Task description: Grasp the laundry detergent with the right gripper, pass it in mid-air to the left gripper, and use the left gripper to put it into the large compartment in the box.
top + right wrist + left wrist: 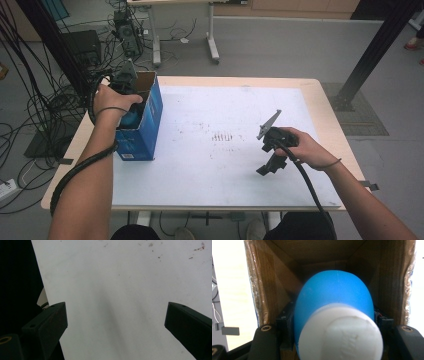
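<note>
Left gripper (334, 340) clamps blue plastic white-capped bottle (334, 305) inside blue cardboard box (142, 127) at desk's (320, 100) left edge, release pending; right gripper (116, 322) wide open, empty.

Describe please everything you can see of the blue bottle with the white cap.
The blue bottle has a smooth, rounded plastic-looking body and a white ribbed cap that faces the left gripper's camera. It lies along the gripper's line of sight, its far end pointing into the open cardboard box. The left gripper is closed on its sides. In the high view only a bit of blue shows at the box's mouth.
</note>
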Demonstrator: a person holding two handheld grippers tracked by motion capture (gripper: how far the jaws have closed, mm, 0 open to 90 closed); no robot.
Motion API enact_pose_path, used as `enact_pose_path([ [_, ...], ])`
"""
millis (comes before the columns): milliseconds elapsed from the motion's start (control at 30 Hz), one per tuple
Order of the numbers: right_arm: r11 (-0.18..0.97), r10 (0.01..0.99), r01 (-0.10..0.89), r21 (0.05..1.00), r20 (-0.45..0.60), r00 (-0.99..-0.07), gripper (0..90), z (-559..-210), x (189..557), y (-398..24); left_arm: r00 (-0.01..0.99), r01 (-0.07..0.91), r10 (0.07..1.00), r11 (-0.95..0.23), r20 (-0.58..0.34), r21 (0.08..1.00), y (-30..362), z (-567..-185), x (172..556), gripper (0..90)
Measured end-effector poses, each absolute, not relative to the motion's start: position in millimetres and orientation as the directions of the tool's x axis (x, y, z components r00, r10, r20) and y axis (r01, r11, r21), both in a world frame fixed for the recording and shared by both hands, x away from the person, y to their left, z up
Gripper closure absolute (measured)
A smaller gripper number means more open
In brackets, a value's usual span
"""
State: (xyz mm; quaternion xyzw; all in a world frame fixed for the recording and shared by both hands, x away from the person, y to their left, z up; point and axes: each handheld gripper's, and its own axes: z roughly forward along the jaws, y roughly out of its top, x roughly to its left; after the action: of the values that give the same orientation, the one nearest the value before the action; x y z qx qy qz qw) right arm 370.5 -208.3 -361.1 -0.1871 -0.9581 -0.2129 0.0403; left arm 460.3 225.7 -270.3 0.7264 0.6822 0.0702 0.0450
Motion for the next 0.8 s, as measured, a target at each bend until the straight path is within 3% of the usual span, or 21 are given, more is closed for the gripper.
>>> enact_pose_path([
  [800,0.833,0.351,0.381,0.402,0.147,-0.925,4.1,-358.2,369.4,-210.0,0.044,0.985,0.998,-0.05,0.035,0.165,227.3,-270.3,459.4,37.4],
])
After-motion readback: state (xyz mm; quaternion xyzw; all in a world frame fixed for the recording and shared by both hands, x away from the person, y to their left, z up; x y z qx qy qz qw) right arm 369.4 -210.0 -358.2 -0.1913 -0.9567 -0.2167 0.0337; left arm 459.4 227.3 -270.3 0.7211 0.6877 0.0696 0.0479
